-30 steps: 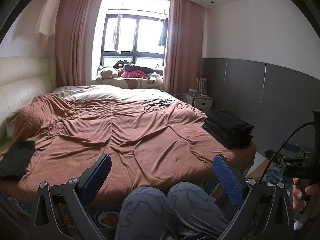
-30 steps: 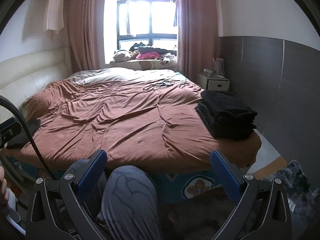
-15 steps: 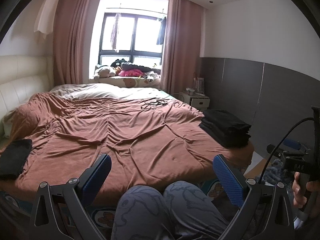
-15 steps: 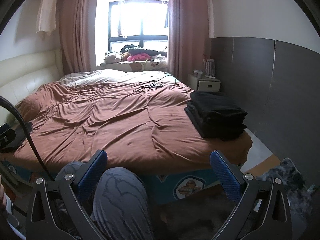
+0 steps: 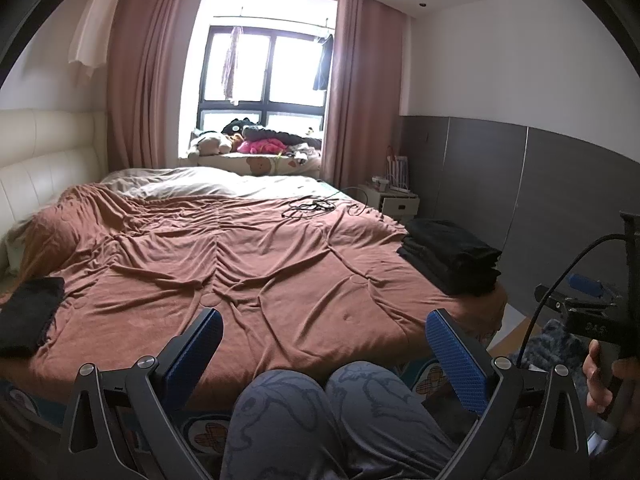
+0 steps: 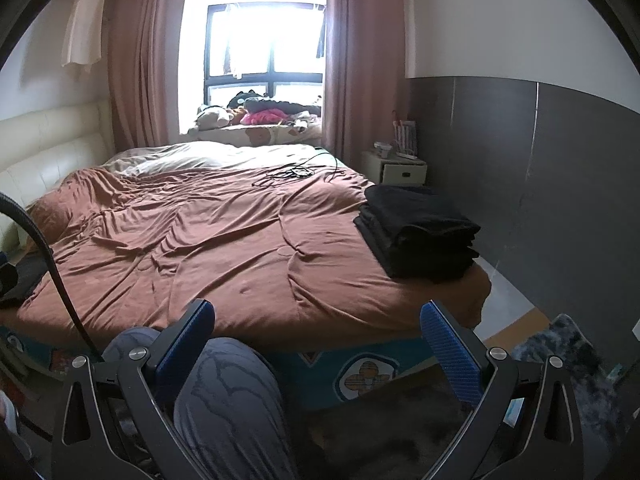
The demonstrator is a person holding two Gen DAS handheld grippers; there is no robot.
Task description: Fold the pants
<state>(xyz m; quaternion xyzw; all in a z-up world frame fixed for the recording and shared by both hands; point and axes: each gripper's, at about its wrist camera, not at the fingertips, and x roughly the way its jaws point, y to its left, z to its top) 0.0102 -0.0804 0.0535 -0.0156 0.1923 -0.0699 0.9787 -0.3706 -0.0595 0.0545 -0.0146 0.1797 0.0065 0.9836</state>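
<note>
A stack of folded black pants [image 5: 452, 256] [image 6: 418, 232] lies on the near right corner of the bed. Another black garment [image 5: 28, 316] [image 6: 24, 276] lies at the bed's near left edge. My left gripper [image 5: 324, 344] is open with nothing between its blue pads, held in front of the bed above the person's knees [image 5: 332, 412]. My right gripper [image 6: 316, 340] is open too and holds nothing, short of the bed's near edge. In the left wrist view the right gripper's body and the hand [image 5: 600, 376] on it show at the far right.
The bed wears a rumpled brown cover [image 5: 224, 264] [image 6: 216, 240]. Black cables [image 5: 308, 206] lie near its far side. A white nightstand [image 6: 400, 168] stands by the grey wall panel. A dark rug [image 6: 560, 364] lies on the floor at right. Soft toys crowd the window sill [image 5: 256, 148].
Both views have drifted slightly back and upward, so the bed sits a little lower and further off. Both grippers stay open and hold nothing.
</note>
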